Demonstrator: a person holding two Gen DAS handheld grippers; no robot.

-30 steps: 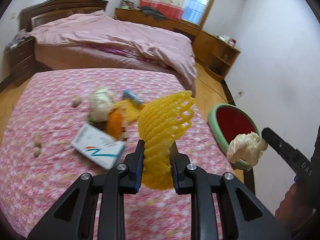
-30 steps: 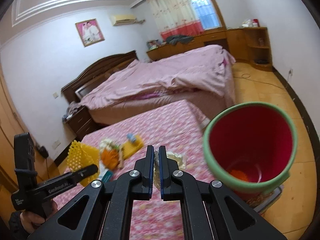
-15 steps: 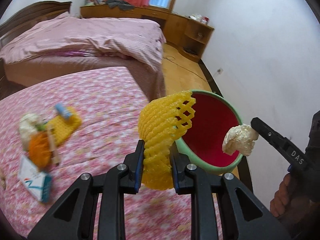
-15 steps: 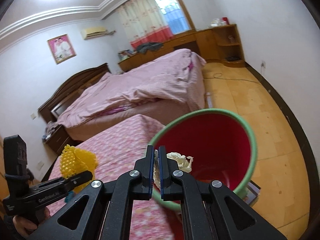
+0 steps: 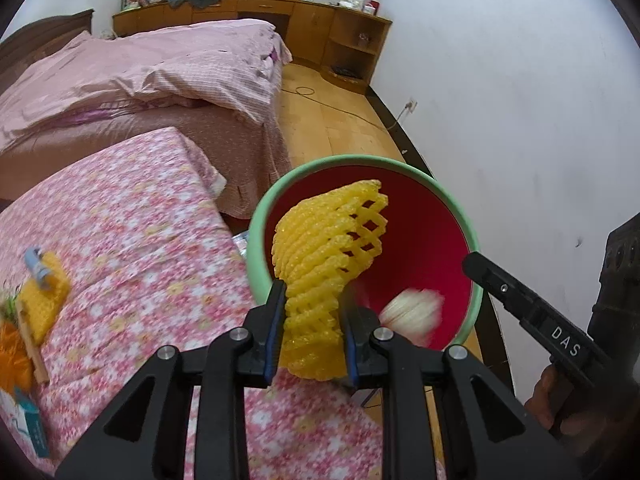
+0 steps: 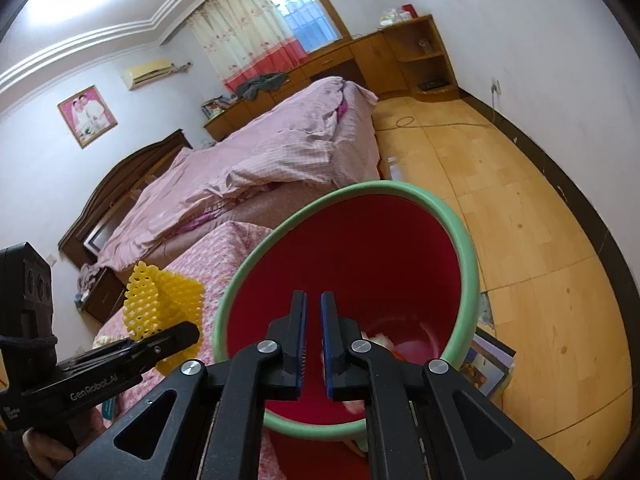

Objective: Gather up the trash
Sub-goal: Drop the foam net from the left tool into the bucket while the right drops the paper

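My left gripper (image 5: 310, 312) is shut on a yellow foam fruit net (image 5: 332, 240), held over the near rim of the red bin with the green rim (image 5: 360, 160). The net also shows in the right wrist view (image 6: 160, 300). My right gripper (image 6: 313, 320) is open a little and empty, above the bin's mouth (image 6: 460, 240). A blurred white tissue wad (image 5: 412, 312) is falling inside the bin; it lies near the bottom in the right wrist view (image 6: 378, 338). More trash lies on the pink floral table (image 5: 120, 220): a yellow net with a blue item (image 5: 42, 284) and an orange piece (image 5: 12, 356).
A small white and teal box (image 5: 28, 428) lies at the table's near left. A bed with a pink quilt (image 5: 140, 80) stands behind the table. The bin stands on the wooden floor (image 6: 520, 220) beside the white wall, with books (image 6: 486, 364) at its foot.
Both grippers moved right, over the bin. My right gripper opened and let the white tissue wad go; it is dropping into the bin. My left gripper still holds the yellow net.
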